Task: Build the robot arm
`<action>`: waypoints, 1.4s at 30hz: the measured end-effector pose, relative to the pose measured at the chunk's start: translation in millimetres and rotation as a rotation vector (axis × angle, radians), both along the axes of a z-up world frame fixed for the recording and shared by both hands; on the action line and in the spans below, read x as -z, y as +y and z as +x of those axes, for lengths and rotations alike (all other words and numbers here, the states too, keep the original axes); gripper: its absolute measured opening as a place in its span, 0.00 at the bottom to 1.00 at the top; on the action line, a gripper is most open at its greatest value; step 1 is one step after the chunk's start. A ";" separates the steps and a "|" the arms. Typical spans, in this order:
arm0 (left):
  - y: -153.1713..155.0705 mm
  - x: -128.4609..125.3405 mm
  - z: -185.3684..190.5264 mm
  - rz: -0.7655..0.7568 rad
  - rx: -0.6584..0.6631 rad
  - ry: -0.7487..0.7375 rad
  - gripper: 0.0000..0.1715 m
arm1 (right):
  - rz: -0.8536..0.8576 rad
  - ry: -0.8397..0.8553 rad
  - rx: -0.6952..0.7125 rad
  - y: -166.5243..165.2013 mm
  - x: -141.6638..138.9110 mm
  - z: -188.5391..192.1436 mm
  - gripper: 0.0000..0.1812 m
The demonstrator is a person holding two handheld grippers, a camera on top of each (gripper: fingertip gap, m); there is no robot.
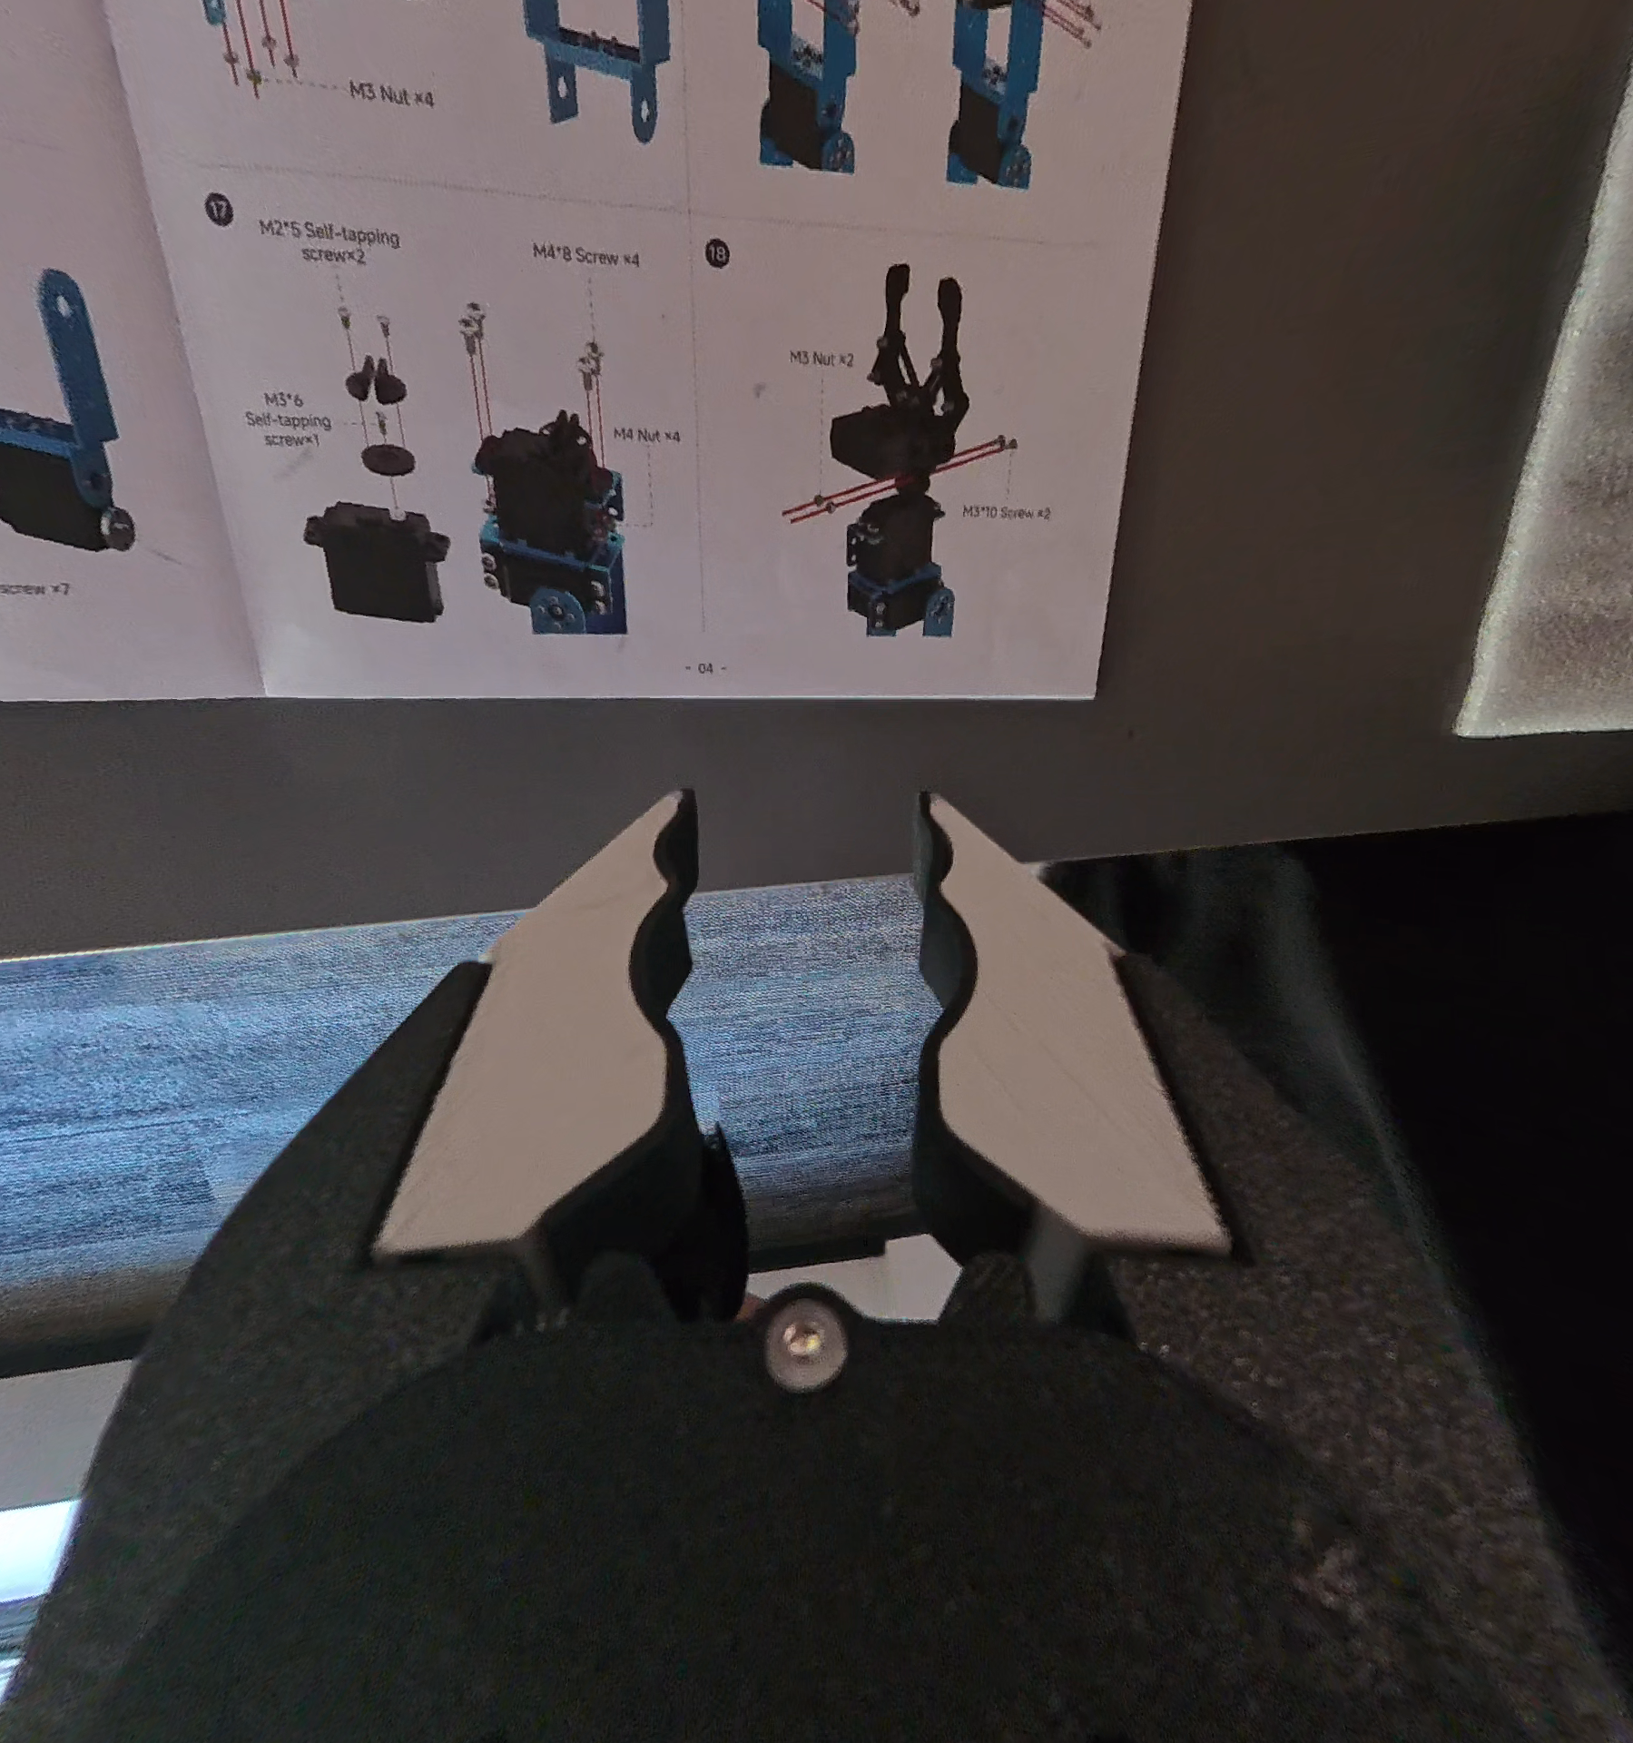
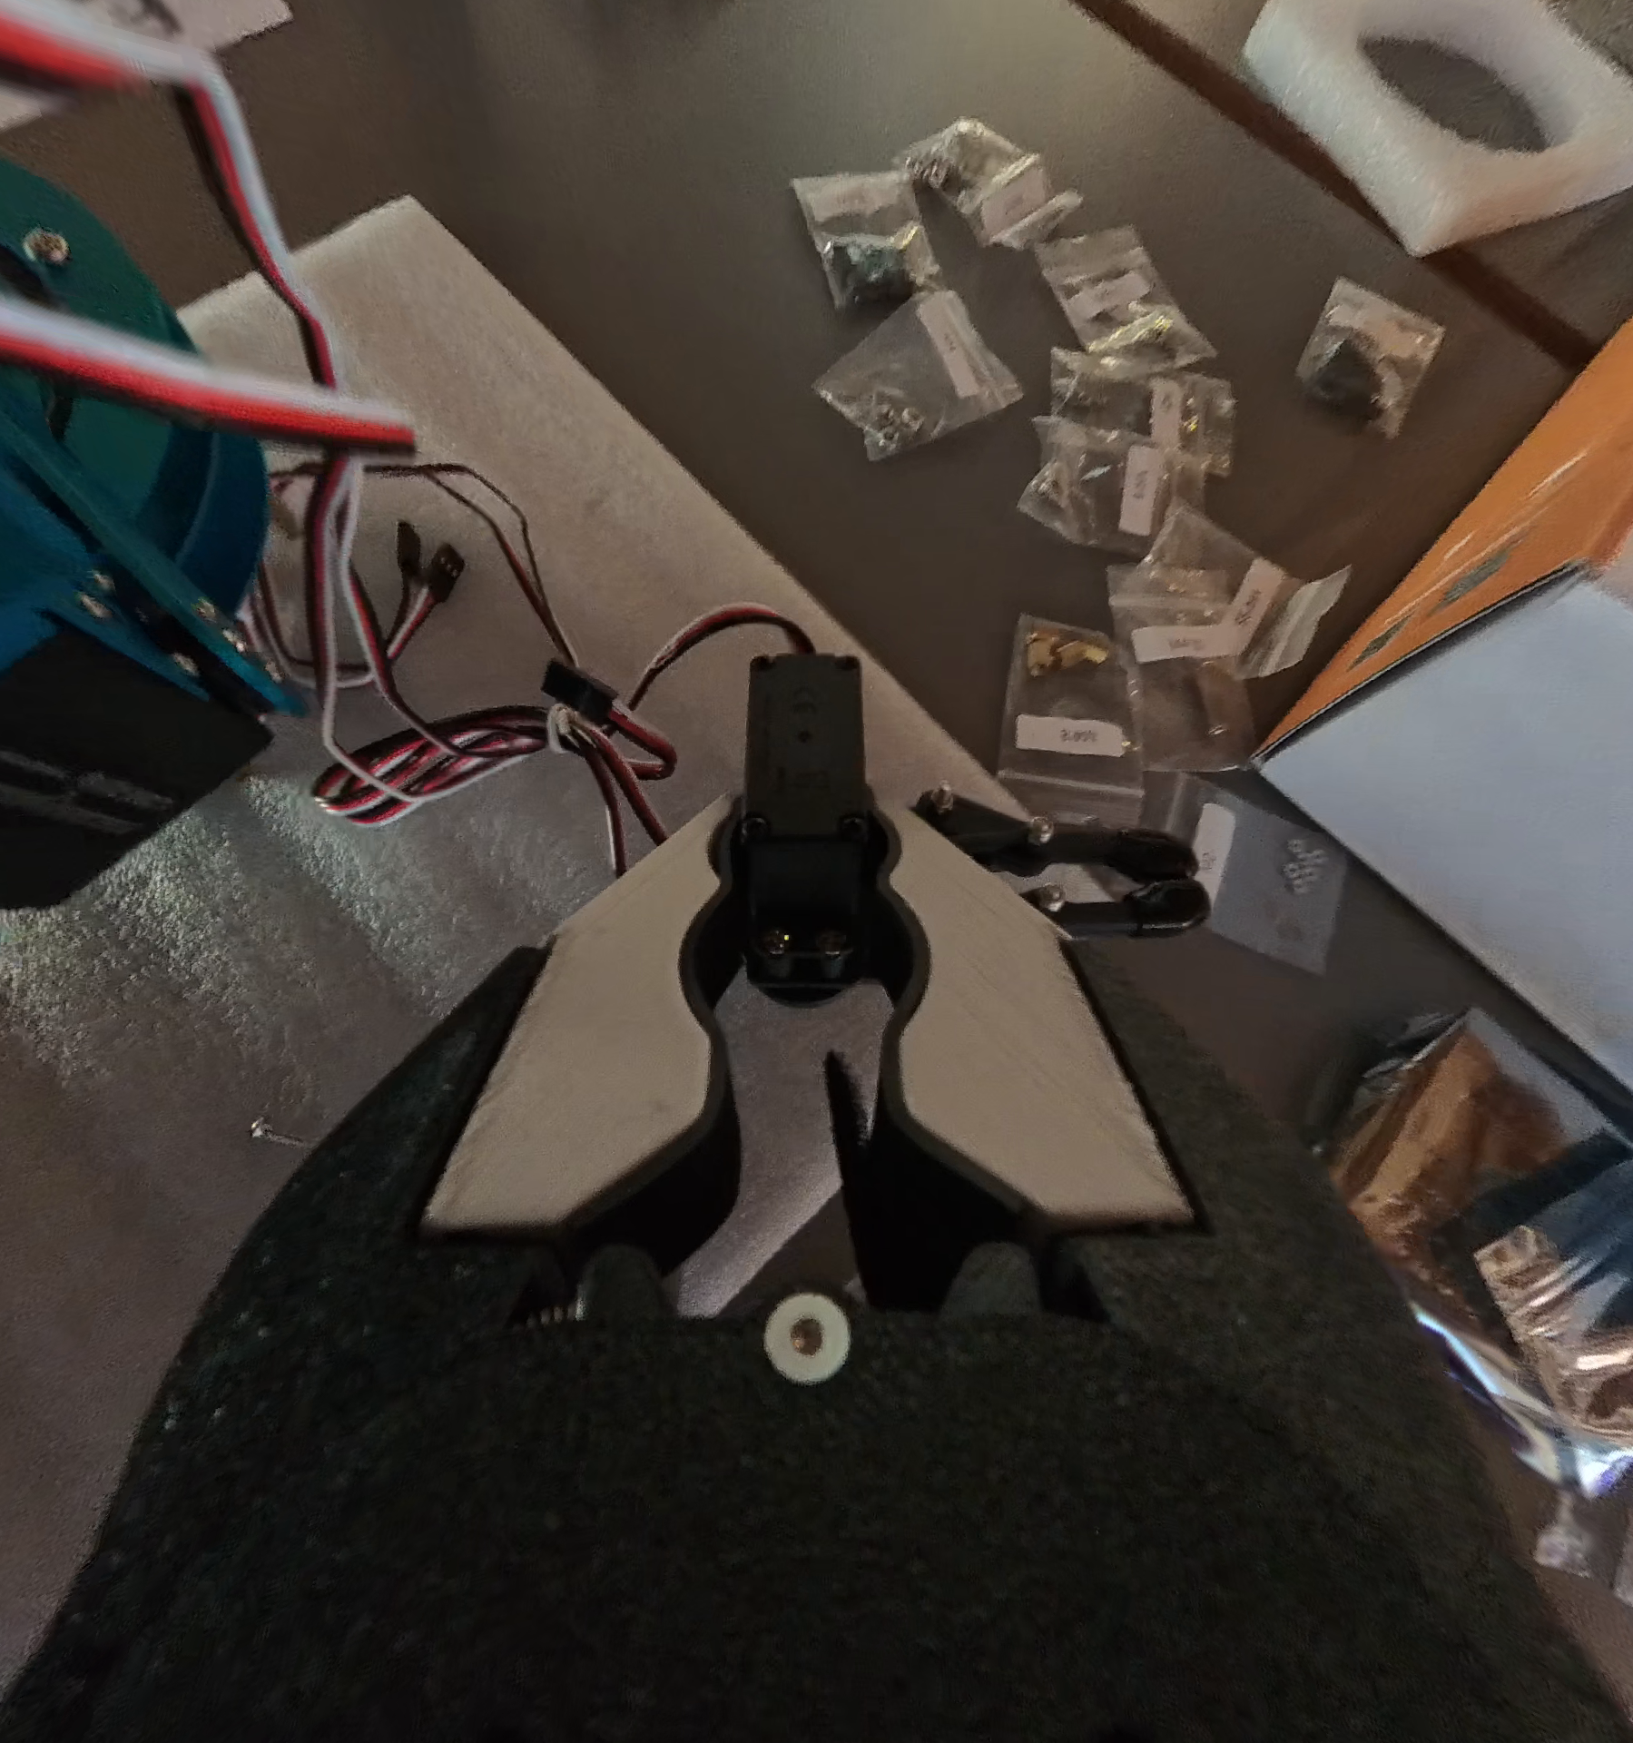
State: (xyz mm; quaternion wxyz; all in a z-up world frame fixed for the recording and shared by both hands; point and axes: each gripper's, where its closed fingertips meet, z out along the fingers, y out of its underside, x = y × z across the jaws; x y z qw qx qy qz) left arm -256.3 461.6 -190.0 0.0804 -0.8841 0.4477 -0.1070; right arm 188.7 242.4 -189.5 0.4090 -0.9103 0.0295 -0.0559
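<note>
My left gripper (image 1: 805,802) is open and empty, hovering at the grey table's near edge, just short of a white instruction sheet (image 1: 605,377) with pictures of blue and black parts. My right gripper (image 2: 805,813) is shut on a black servo motor (image 2: 803,755), whose red, white and black wire (image 2: 473,745) trails left over a white foam sheet (image 2: 416,377). A small black claw part (image 2: 1095,868) lies just right of the right fingers. A blue and black servo assembly (image 2: 86,566) with wires stands at the left.
Several small clear bags of screws (image 2: 1076,377) lie on the grey table behind the servo. A white foam block with a hole (image 2: 1454,123) is at the far right, an orange and white box (image 2: 1501,660) at the right, and shiny foil bags (image 2: 1501,1273) below it. White foam (image 1: 1595,424) lies right of the sheet. Tip to tip, the grippers are about 50 cm apart.
</note>
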 end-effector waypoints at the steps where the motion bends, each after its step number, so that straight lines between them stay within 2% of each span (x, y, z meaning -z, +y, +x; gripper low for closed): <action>1: -1.5 -2.5 -0.4 0.011 0.010 0.001 0.27 | 0.011 -0.008 0.005 1.2 -5.2 2.0 0.11; 8: -11.7 -32.0 4.1 0.086 0.070 -0.040 0.27 | 0.101 -0.124 0.060 -2.1 -60.4 20.4 0.11; 13: -18.1 -44.3 -5.1 0.131 0.077 -0.045 0.26 | 0.121 -0.343 0.126 -17.8 -104.4 33.9 0.11; 16: -18.3 -49.9 -1.5 0.127 0.084 -0.090 0.26 | 0.108 -0.411 0.142 -25.4 -127.9 32.1 0.11; 22: -1.9 -58.1 18.9 0.102 0.178 -0.207 0.23 | 0.069 -0.544 0.169 -33.6 -167.6 28.2 0.11; 29: 36.6 -68.9 39.5 0.038 0.361 -0.343 0.23 | 0.021 -0.709 0.244 -33.1 -228.5 15.1 0.11; 32: 44.7 -85.7 66.5 -0.008 0.468 -0.465 0.23 | 0.011 -0.747 0.271 -28.3 -256.7 5.9 0.11; 35: 42.6 -107.1 111.0 -0.014 0.594 -0.584 0.24 | -0.019 -0.804 0.281 -19.9 -277.1 -7.2 0.11; 42: -9.0 -162.6 221.6 -0.084 0.893 -0.831 0.25 | -0.036 -0.877 0.297 9.5 -301.6 -33.6 0.11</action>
